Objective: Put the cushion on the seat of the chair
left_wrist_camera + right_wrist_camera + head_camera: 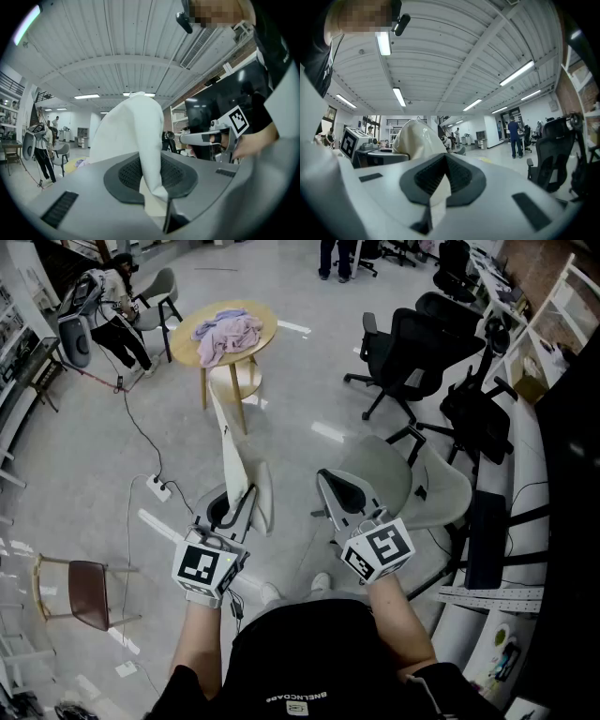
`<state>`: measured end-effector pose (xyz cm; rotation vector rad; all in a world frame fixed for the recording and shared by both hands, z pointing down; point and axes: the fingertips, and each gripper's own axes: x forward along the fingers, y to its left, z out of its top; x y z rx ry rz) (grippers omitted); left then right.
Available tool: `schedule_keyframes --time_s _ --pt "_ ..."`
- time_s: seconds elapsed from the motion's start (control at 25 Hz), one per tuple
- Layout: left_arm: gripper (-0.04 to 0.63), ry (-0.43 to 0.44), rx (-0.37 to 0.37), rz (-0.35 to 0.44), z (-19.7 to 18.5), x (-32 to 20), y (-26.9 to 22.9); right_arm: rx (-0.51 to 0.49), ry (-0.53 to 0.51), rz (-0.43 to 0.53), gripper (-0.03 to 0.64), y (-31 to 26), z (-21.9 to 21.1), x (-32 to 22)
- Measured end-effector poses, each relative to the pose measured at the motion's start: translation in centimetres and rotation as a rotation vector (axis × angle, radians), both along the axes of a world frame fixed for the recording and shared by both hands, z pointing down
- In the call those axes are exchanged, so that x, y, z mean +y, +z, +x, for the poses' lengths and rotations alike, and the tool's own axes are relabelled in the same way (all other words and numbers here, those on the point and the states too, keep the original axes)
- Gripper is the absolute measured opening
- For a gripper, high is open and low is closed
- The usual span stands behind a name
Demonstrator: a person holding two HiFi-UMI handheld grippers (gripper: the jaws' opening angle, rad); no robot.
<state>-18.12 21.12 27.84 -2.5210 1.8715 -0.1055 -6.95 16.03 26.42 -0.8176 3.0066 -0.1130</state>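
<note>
The left gripper (234, 512) is clenched on the lower edge of the white, padded, smooth-covered cushion (133, 136). The cushion rises on edge out of its jaws and is carried in the air above the floor, in front of the person. The right gripper (330, 486) has its jaws drawn together on nothing. It hangs beside the cushion and apart from it, with bare floor between them. Just beyond it stands the pale grey shell-backed chair (427, 486), probably the goal; the cushion is not yet over its seat.

The cushion looks light, since one pinch at its rim holds it upright. It seems soft yet firm enough to keep its flat shape. The cover has a slight sheen, so it may slide in a shallow grip. It is not fragile. A deep bite on the edge seam suits it best, and a second hold by the free gripper on the opposite edge would help lay it flat.
</note>
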Motion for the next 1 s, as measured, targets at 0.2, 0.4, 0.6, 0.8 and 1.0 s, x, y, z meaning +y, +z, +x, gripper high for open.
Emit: schedule_keyframes --time_s 0.2,0.4,0.6,0.8,1.0 --pt "0.072 0.007 -0.01 -0.008 1.0 -0.6 0.3 0.002 0.003 0.006 0.006 0.2 1.0 -0.7" --pt "0.072 -0.003 -0.017 -0.022 1.8 -1.5 0.6 -0.016 0.003 0.005 0.008 0.1 2.2 -1.7" --pt "0.072 -0.018 -0.021 -0.043 3.1 -2.5 1.0 -0.083 0.007 -0.047 0.009 0.0 4.0 -3.6" --pt "0.072 -0.033 -0.013 -0.03 5.0 -4.0 0.3 -0.098 0.021 -0.057 0.009 -0.2 6.5 -5.8" --pt "0.072 -0.049 -0.003 -0.04 6.7 -4.9 0.4 -0.118 0.036 -0.09 0.009 0.2 9.4 -7.5"
